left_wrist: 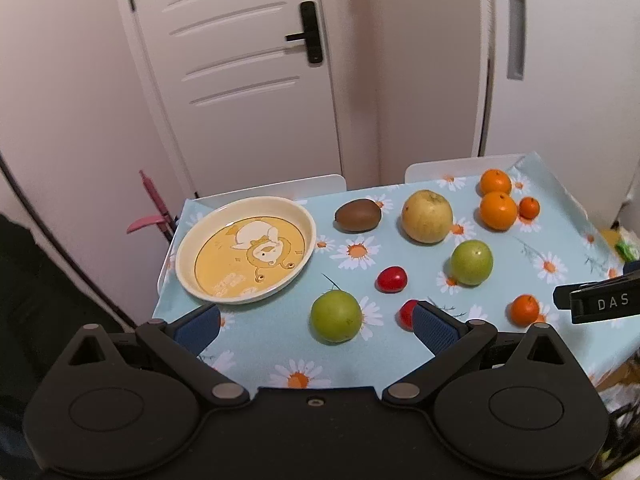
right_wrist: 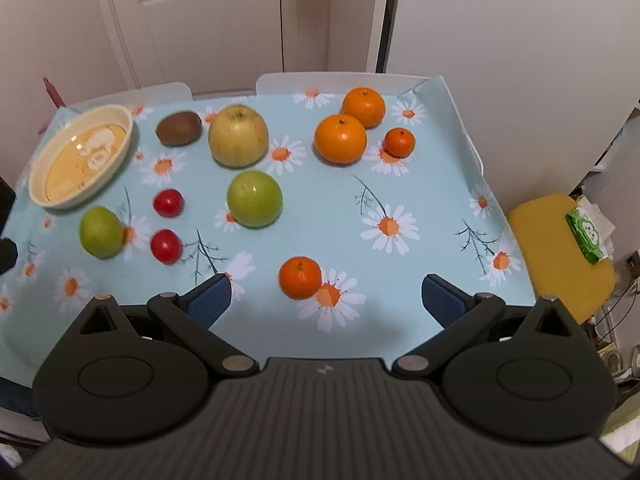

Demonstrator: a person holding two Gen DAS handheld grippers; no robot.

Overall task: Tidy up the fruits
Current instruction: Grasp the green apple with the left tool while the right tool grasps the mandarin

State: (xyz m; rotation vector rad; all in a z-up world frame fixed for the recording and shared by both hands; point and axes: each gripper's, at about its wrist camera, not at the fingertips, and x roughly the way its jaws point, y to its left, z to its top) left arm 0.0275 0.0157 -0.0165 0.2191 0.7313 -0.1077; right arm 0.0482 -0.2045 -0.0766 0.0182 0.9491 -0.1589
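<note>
The left hand-held gripper (left_wrist: 316, 324) hung released above the near edge of the tabletop (left_wrist: 272, 344), its blue fingers (left_wrist: 434, 326) spread wide with nothing between them. Just ahead of it sat a green apple (left_wrist: 336, 317), with a red cherry tomato (left_wrist: 407, 314) partly hidden behind the right finger and a second cherry tomato (left_wrist: 391, 279) a little farther on. The right hand-held gripper (right_wrist: 324, 300) was likewise released and held nothing; a small mandarin (right_wrist: 300, 277) lay on the daisy-print cloth just beyond its gap, toward the left finger.

The only container, a cream plate (left_wrist: 188, 248) with a yellow cartoon print, stood at the far left corner and had no fruit in it. Every fruit lay loose on the cloth: a kiwi (left_wrist: 358, 215) beside a yellow apple (left_wrist: 427, 216), another green apple (left_wrist: 472, 262) nearer, and two oranges (right_wrist: 340, 139) touching at the far right with a smaller mandarin (right_wrist: 399, 142) just beside them.
</note>
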